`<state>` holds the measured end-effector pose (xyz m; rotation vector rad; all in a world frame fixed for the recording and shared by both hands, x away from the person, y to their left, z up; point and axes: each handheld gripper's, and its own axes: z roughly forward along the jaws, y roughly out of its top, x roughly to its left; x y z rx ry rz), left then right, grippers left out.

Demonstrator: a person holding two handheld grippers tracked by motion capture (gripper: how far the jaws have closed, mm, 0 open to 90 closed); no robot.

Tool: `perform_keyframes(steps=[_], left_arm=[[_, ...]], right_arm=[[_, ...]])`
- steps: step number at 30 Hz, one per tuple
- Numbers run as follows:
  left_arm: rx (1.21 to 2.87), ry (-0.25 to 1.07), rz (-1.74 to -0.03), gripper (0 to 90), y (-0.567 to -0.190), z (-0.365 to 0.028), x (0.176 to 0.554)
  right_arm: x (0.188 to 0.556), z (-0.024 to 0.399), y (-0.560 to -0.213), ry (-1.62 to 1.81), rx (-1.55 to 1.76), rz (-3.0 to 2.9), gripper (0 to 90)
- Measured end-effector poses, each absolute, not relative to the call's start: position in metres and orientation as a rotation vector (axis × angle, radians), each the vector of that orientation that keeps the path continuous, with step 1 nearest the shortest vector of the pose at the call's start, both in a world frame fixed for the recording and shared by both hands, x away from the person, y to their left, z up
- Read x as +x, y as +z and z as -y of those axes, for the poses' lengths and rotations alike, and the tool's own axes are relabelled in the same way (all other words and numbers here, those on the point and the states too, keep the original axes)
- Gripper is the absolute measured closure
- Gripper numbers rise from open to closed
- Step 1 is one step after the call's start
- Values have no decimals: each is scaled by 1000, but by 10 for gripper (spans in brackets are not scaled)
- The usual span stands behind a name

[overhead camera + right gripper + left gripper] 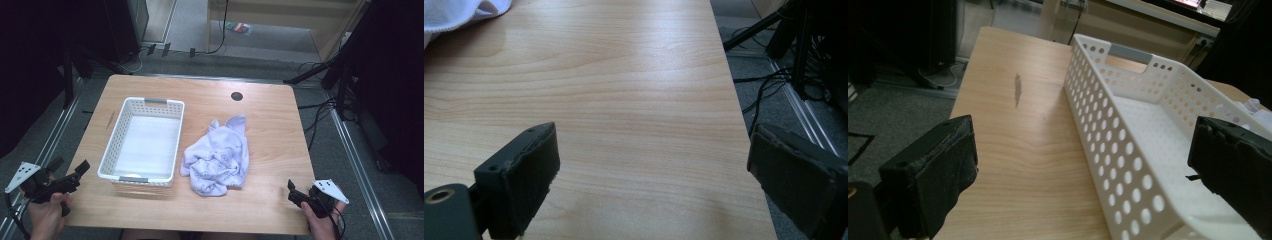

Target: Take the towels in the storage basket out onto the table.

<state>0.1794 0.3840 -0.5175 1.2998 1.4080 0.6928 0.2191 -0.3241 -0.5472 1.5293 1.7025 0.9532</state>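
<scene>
The whole table (270,130) is seen from above and behind in the high view. The basket (1128,150) is viewed closely, low, from the left gripper view; the cloth (454,12) corner, upper left, from the right gripper view.

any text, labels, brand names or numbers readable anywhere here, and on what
None can be read.
The cloth bears a small dark print, too small to tell whether it is letters.
The white basket, the table and both grippers, left and right, show no lettering.
</scene>
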Motion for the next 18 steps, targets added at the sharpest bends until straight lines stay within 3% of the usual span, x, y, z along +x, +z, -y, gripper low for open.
perform_keyframes(steps=[9,18], left_arm=[[1299,680,-1462,2,-547,-397,181],[1295,695,-1505,2,-552,-395,184]], right_arm=[[219,324,-547,953,1528,-1703,65],[219,324,-547,949,1520,-1710,64]])
